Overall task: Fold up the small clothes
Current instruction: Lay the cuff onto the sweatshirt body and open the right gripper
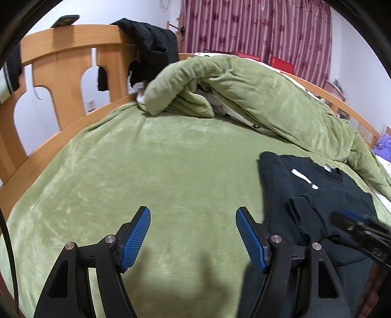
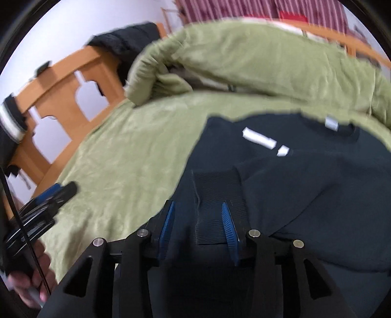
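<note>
A dark sweater point(image 1: 317, 195) with a white mark on its chest lies on the green bed sheet point(image 1: 146, 171), at the right in the left wrist view. One sleeve is folded across the body. My left gripper point(image 1: 193, 212) stands open over bare sheet just left of the sweater, with nothing between its pads. My right gripper point(image 2: 198, 208) is low over the sweater point(image 2: 305, 183). The ribbed sleeve cuff point(image 2: 215, 195) lies flat between its blue pads, which stand apart from it. The right gripper point(image 1: 347, 217) also shows blurred over the sweater's near edge.
A rumpled green blanket point(image 1: 244, 93) is heaped along the far side of the bed. A wooden headboard point(image 1: 68, 53) stands at the left with a black garment point(image 1: 151, 49) draped on it and a phone point(image 1: 66, 20) on top. A hand point(image 2: 31, 281) holds the left gripper point(image 2: 61, 190).
</note>
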`<state>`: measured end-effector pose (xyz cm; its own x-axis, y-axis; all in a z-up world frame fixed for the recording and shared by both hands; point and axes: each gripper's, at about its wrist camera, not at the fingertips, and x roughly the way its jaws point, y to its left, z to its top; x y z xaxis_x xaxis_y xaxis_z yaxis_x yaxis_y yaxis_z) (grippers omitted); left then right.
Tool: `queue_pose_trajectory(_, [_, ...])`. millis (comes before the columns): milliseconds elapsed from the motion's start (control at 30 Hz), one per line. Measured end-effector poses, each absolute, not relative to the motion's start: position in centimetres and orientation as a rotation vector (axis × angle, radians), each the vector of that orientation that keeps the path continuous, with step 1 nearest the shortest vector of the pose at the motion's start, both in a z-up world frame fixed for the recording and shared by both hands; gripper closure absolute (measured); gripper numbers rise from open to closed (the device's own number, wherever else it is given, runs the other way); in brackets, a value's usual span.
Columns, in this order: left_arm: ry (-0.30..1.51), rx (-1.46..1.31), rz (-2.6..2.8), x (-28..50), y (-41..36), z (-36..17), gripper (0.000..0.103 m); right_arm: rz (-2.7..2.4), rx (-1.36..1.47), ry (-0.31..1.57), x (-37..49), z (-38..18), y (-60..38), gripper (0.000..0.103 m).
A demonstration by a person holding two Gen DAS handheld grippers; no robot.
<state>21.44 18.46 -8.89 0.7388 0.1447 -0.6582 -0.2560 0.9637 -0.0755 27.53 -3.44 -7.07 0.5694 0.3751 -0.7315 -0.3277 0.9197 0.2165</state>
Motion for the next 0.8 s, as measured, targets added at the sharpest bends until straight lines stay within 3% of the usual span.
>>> queue_pose_trajectory(200, [0.713, -0.109, 0.151, 22.7, 13.8, -8.6, 0.032, 0.289, 0.008, 0.824, 25.9, -4.3, -11.2, 0.059])
queue_pose_trajectory(433, [0.75, -0.07, 0.076, 24.6, 8.3, -9.3, 0.032, 0.044, -0.051, 0.858, 24.3, -5.4, -22.9, 0.06])
queue_pose_trajectory(800, [0.806, -0.002, 0.02, 25.9, 3.1, -11.1, 0.032, -0.135, 0.077, 0.899, 22.4, -9.4, -34.4, 0.07])
